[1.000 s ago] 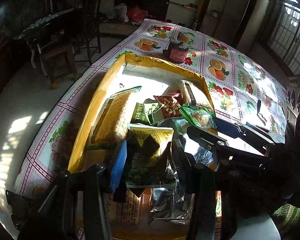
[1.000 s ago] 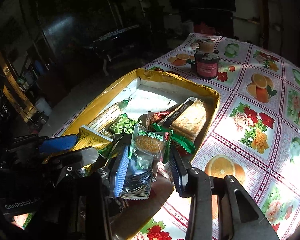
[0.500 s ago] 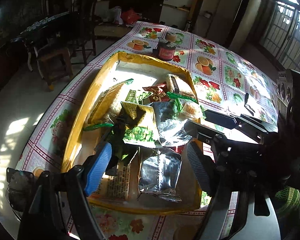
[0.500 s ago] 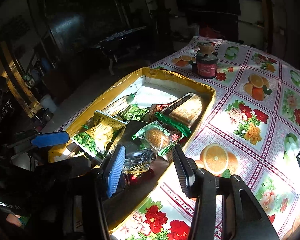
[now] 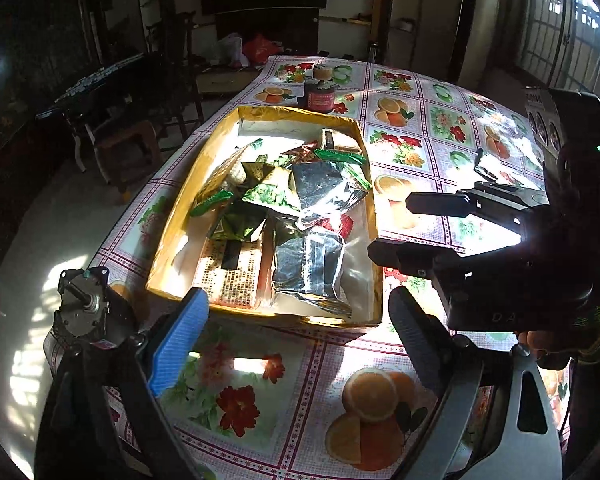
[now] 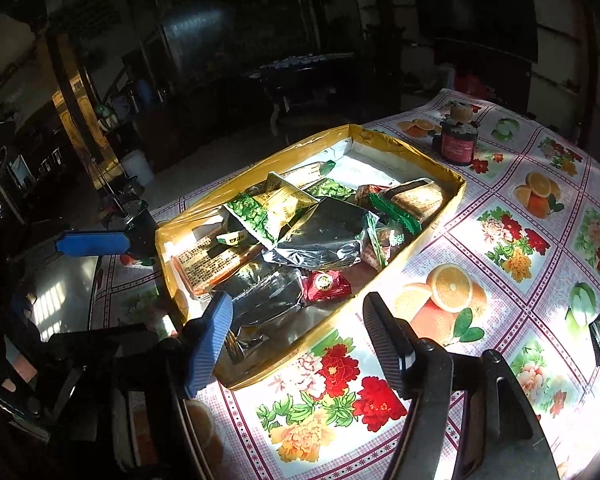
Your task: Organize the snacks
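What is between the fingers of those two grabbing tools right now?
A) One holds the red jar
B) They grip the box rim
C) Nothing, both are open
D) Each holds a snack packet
C: the left tool and right tool both stand open with nothing between them, short of the yellow box where the snack packets lie.

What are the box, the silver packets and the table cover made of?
Box: likely cardboard with glossy gold outer wrap, white inside.
Silver packets: metallised foil film, crinkled, mirror glints.
Table cover: looks like printed vinyl or oilcloth, smooth sheen in the sun.
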Action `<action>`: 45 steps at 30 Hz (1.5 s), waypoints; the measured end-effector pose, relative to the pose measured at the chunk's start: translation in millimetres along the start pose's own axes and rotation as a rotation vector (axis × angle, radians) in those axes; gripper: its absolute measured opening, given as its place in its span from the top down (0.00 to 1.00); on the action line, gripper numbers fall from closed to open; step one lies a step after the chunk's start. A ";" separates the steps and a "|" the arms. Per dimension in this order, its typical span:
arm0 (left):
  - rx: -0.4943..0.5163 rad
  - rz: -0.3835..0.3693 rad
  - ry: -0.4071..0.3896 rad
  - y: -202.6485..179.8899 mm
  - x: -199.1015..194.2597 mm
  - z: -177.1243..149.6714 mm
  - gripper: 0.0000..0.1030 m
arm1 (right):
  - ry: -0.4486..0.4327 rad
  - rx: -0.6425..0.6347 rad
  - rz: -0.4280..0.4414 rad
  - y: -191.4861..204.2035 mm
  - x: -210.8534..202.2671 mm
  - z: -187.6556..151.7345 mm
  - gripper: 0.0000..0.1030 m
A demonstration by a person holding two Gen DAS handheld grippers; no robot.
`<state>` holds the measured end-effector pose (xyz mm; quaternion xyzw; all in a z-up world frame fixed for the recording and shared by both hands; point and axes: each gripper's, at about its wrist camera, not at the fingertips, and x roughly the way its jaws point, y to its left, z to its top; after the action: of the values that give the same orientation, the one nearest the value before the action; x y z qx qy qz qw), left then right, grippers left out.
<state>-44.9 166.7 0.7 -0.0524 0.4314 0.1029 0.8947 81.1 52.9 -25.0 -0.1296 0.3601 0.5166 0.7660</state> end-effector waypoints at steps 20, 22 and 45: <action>0.091 0.122 -0.099 -24.2 -41.6 -50.0 0.00 | 0.004 -0.219 0.110 36.2 -26.9 -34.8 0.29; 0.071 0.099 -0.085 -21.4 -40.6 -49.3 0.00 | 0.003 -0.222 0.114 37.0 -27.7 -34.2 0.29; 0.081 0.118 -0.122 -20.7 -47.0 -50.3 0.00 | 0.020 -0.249 0.127 39.2 -28.1 -32.1 0.29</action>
<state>-106.9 130.9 6.3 0.0158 0.3824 0.1407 0.9131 27.2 32.0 -21.7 -0.2058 0.3082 0.6035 0.7060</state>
